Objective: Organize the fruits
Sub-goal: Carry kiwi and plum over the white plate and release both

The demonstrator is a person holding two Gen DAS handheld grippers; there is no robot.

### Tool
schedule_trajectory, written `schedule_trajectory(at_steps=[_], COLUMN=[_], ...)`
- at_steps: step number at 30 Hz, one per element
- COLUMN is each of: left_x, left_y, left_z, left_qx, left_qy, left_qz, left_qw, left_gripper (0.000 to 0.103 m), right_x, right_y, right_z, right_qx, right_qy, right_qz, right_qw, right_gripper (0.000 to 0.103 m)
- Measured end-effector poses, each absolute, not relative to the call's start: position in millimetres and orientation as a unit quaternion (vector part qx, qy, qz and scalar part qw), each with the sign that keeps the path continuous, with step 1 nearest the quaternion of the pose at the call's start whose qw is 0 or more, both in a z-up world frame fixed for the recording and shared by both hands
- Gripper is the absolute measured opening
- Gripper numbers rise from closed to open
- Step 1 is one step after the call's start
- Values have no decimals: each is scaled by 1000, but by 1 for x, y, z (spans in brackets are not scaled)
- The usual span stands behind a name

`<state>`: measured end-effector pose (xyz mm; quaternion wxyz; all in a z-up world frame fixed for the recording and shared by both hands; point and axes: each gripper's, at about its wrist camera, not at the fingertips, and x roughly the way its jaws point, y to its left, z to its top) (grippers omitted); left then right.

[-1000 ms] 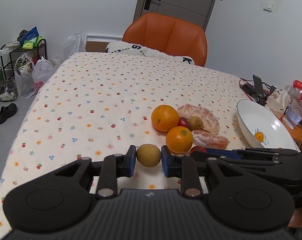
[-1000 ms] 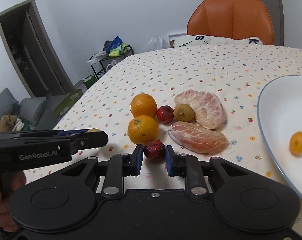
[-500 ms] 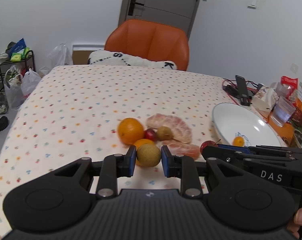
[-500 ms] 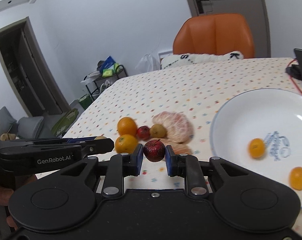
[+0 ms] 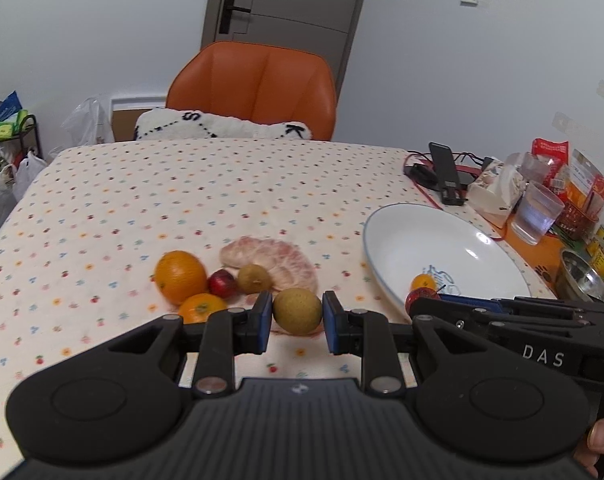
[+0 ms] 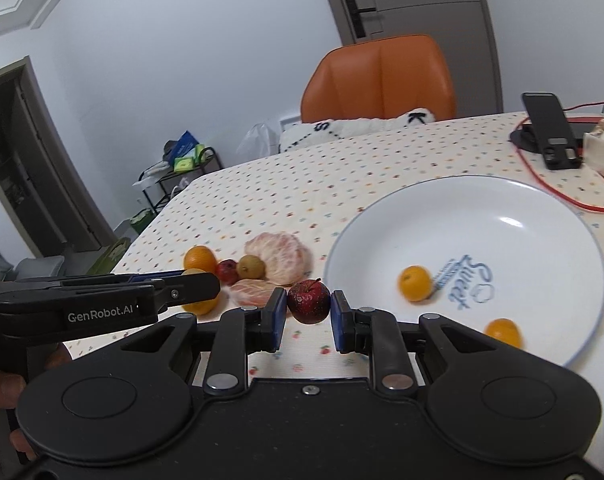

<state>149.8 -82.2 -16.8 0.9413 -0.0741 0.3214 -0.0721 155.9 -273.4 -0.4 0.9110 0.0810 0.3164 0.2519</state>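
My left gripper (image 5: pixel 297 316) is shut on a round yellow-brown pear (image 5: pixel 297 311), held above the table in front of the fruit pile. My right gripper (image 6: pixel 307 305) is shut on a small dark red apple (image 6: pixel 308 301) near the left rim of the white plate (image 6: pixel 542 216). Two small oranges (image 6: pixel 415 282) lie in the plate. On the cloth remain two oranges (image 5: pixel 180 277), a small red apple (image 5: pixel 221 283), a second small pear (image 5: pixel 254 278) and two peeled pomelo pieces (image 5: pixel 278 260). The right gripper's side (image 5: pixel 502 316) shows in the left wrist view.
A flower-print cloth (image 5: pixel 142 200) covers the table. An orange chair (image 5: pixel 254 88) with a white cushion stands at the far side. A phone (image 5: pixel 446 176), cables, a tissue box, a plastic cup (image 5: pixel 536 216) and snack packets crowd the right edge.
Both grippers lifted their fruits off the cloth and moved to the right toward the plate. The plate now fills more of the right wrist view.
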Motion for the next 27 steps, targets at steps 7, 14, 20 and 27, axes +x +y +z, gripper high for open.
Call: schedule_trajectory(at_steps=[7, 14, 20, 27], left_x=[156, 163, 168, 174], left_y=[-100, -117, -131, -147], left_z=[-16, -15, -15, -15], left_qx=[-71, -67, -62, -57], left_qy=[320, 319, 318, 318], left_qz=[-86, -99, -111, -124], left_qw=[941, 940, 940, 938], left_gripper=[25, 25, 25, 25], right_x=[154, 153, 152, 153], right_y=[-291, -312, -327, -345], right_z=[1, 1, 0, -2], right_qx=[87, 94, 99, 109], right_qy=[314, 312, 311, 309], right_qz=[235, 215, 200, 177], right_qw=[916, 920, 924, 928], right_gripper=[22, 22, 22, 22])
